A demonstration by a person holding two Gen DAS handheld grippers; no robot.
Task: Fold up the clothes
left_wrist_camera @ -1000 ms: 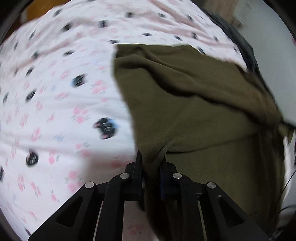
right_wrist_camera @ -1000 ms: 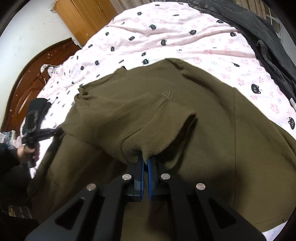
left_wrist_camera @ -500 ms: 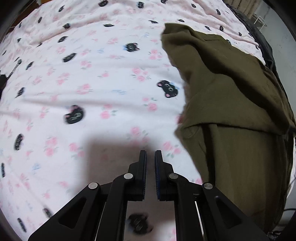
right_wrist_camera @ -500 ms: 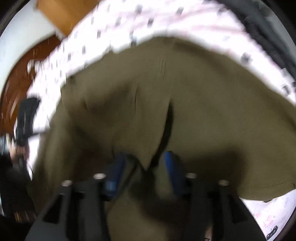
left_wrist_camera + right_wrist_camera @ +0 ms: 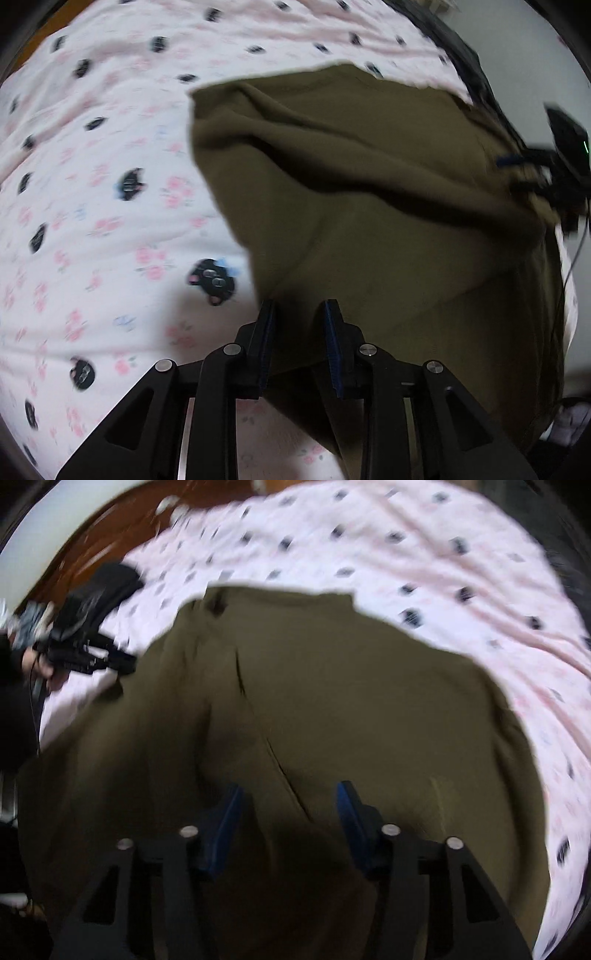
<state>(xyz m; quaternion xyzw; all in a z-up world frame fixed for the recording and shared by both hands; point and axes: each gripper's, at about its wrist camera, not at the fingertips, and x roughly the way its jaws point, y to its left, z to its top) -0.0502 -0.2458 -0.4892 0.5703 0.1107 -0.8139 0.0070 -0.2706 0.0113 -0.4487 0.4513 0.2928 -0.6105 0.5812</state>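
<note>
Left wrist: left hand-held gripper (image 5: pixel 298 308) opening over olive garment (image 5: pixel 369 221), nothing gripped; right (image 5: pixel 288 792) closing, empty.

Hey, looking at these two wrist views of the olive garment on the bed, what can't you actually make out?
- Olive garment: its type. Folds hide its shape, and the frame cuts it off in both views.
- Right gripper: motion blur in the right wrist view. Jaws closing over cloth, pads not visibly pressing.
- Left gripper: jaws opening at the garment's edge; whether the pads touch it is unclear.
- Dark clothing at the bed's far edge: blurred and cropped.
- Bedsheet print: smeared.
</note>
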